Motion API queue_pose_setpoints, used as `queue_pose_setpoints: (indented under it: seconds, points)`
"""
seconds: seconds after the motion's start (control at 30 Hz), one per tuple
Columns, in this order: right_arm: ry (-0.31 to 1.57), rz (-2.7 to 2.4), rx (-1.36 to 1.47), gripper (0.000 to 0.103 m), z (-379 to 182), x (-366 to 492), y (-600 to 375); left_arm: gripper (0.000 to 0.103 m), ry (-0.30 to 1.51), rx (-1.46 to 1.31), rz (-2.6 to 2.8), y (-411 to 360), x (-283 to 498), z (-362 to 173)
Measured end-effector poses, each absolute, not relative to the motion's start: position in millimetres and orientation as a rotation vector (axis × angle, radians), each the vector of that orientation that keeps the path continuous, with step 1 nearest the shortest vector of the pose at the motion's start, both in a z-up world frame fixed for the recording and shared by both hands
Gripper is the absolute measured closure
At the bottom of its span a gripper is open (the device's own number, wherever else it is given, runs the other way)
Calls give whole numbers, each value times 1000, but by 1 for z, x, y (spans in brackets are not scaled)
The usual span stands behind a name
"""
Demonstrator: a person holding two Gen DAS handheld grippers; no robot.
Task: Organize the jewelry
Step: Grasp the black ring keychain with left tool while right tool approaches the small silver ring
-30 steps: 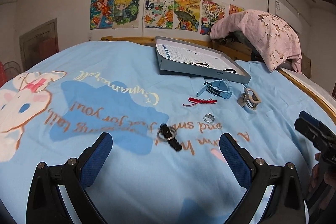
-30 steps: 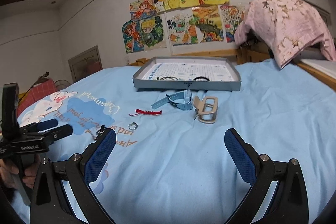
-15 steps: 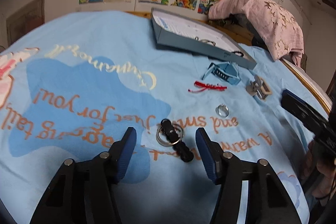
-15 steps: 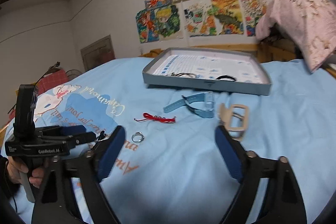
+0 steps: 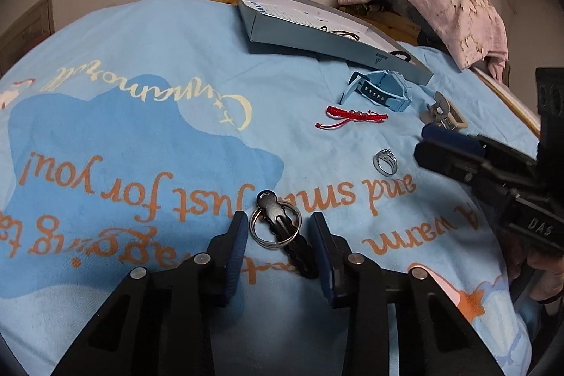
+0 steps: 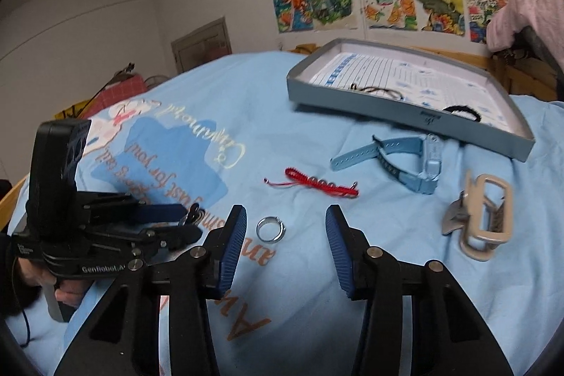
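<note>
— While the left gripper [image 5: 278,228] closes, where's the black key [image 5: 283,231]?
— On the sheet between its pads, untouched, pointing away; right gripper [image 6: 285,228] closes around the ring [image 6: 270,228]

Blue printed bedsheet [image 5: 148,66] — grey tray [image 6: 405,110], blue watch [image 6: 405,161], red bracelet [image 6: 317,184], ring [image 6: 270,229], black keyring clip [image 5: 280,228], beige buckle [image 6: 484,217]

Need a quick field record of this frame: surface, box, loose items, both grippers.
surface: blue printed bedsheet
box: grey tray, two dark bands inside
loose items: red bracelet, blue watch, beige clip
left gripper: closing, fingers astride black key on ring, not yet pressing
right gripper: closing, silver ring between fingers, untouched
</note>
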State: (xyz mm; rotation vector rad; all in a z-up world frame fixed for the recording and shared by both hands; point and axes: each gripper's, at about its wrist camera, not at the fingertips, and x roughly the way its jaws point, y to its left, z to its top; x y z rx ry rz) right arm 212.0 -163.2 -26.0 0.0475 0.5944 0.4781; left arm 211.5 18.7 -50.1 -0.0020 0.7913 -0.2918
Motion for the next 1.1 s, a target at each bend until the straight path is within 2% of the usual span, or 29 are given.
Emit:
queue_pose_setpoints:
  seconds: [0.1, 0.17, 0.7, 0.77, 0.9, 1.1]
  points:
    - [629, 488, 30, 61, -31, 217, -158, 73, 789, -29, -302, 23, 212, -51]
    - [645, 496, 15, 68, -34, 219, -153, 74, 788, -39, -306, 24, 213, -52]
    - [703, 522, -15, 68, -45, 229, -140, 74, 753, -123, -308, 32, 221, -47]
    - [708, 524, -26, 76, -46, 230, -137, 74, 751, -129, -306, 33, 222, -47]
    - [712, 516, -46, 84, -47, 230, -134, 74, 743, -141, -306, 34, 224, -45]
    - [684, 529, -10, 85, -42, 227, -141, 74, 724, -171, -298, 38, 228, -34]
